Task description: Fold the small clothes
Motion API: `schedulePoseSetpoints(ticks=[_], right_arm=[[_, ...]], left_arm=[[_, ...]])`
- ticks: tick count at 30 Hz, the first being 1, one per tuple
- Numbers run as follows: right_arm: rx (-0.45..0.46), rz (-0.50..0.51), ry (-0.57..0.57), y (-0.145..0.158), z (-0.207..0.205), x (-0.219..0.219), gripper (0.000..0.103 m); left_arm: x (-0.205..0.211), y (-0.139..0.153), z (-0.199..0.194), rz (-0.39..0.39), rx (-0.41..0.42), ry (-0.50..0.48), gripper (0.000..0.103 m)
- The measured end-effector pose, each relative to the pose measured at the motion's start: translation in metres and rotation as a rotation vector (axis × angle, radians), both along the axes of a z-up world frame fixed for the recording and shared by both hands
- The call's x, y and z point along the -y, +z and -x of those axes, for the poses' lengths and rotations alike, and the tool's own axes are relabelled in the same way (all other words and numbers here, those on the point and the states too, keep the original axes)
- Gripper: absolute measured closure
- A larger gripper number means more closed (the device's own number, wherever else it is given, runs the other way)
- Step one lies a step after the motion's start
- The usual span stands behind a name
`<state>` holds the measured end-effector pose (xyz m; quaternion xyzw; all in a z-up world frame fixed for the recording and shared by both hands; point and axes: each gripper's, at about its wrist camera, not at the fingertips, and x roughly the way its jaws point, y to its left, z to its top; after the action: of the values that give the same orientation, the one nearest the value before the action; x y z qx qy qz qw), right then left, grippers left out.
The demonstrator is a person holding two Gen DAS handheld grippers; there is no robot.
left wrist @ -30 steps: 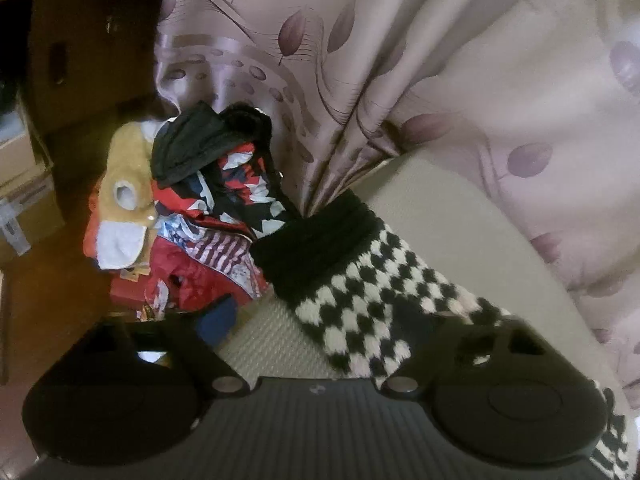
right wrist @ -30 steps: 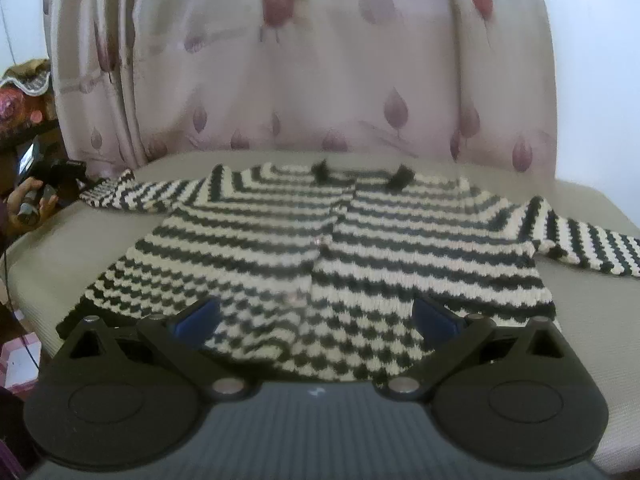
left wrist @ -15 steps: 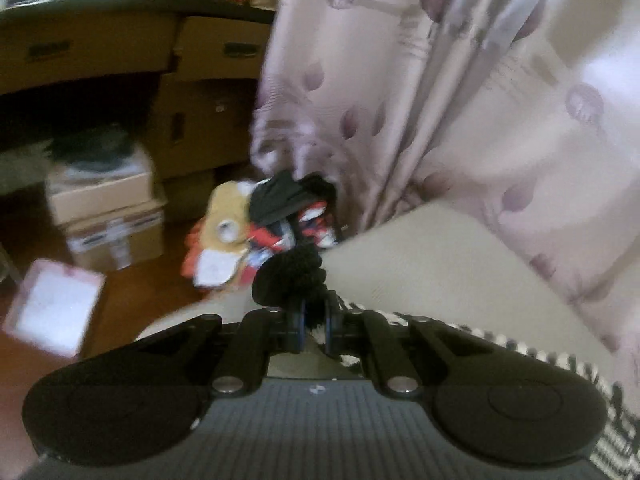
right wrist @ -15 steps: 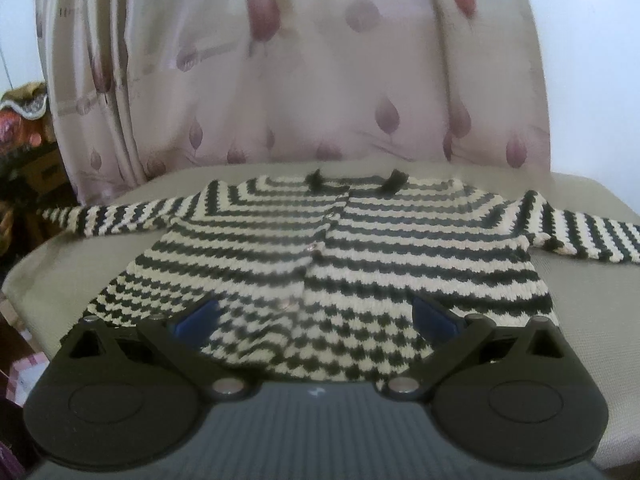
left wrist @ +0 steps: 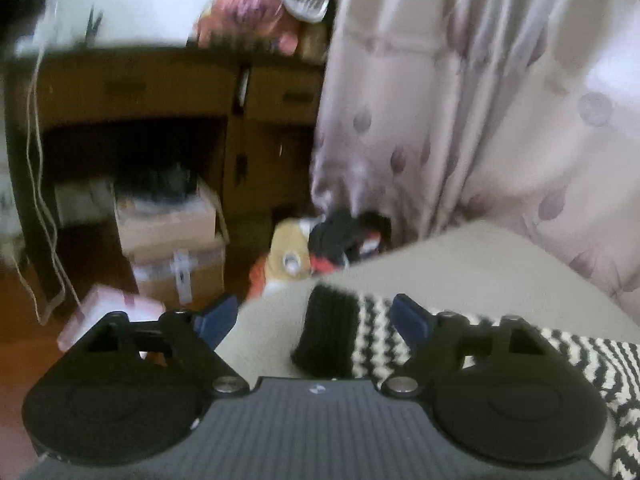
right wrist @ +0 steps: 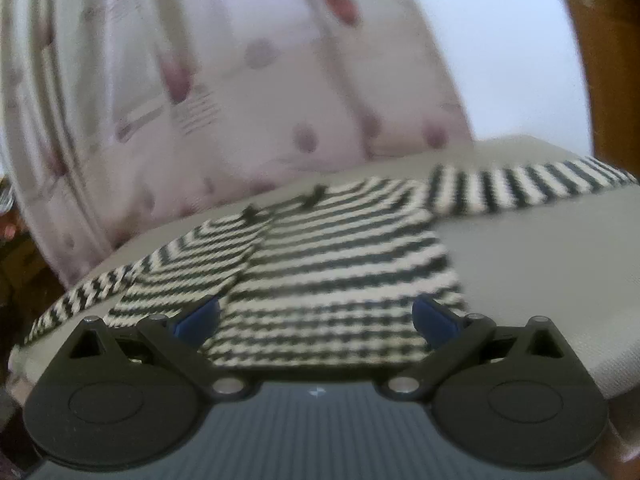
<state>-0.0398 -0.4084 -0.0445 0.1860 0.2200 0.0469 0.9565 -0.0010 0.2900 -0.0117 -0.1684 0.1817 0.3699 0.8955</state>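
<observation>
On the beige cushion (right wrist: pixel 520 264) the striped sweater (right wrist: pixel 332 272) lies flat, front up, both sleeves spread outward. My left fingers (left wrist: pixel 316 318) are released and parted, hovering just above the black cuff (left wrist: pixel 328 332) of one sleeve, holding nothing. My right fingers (right wrist: pixel 316 318) are likewise spread wide and empty, low over the hem. The risk I see: that cuff sits close to the cushion's edge, so a clumsy pinch could drag the sleeve off toward the heap of clothes (left wrist: pixel 320 248) on the floor. The loose knit may also stretch or bunch if I grab only one layer, leaving a crooked fold.
</observation>
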Motion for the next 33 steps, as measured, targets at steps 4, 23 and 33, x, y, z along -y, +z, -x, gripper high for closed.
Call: schedulePoseSetpoints(ticks=[4, 23, 33], right_arm=[[0.0, -0.063, -0.069, -0.007, 0.006, 0.027, 0.0], [-0.004, -0.444, -0.568, -0.037, -0.067, 0.321, 0.021], [-0.201, -0.715, -0.584, -0.098, -0.147, 0.421, 0.021]], left_arm=[[0.035, 0.032, -0.008, -0.059, 0.049, -0.175, 0.021], [0.194, -0.048, -0.135, -0.048, -0.021, -0.586, 0.018], [0.199, -0.052, -0.135, -0.089, -0.052, -0.562, 0.004]])
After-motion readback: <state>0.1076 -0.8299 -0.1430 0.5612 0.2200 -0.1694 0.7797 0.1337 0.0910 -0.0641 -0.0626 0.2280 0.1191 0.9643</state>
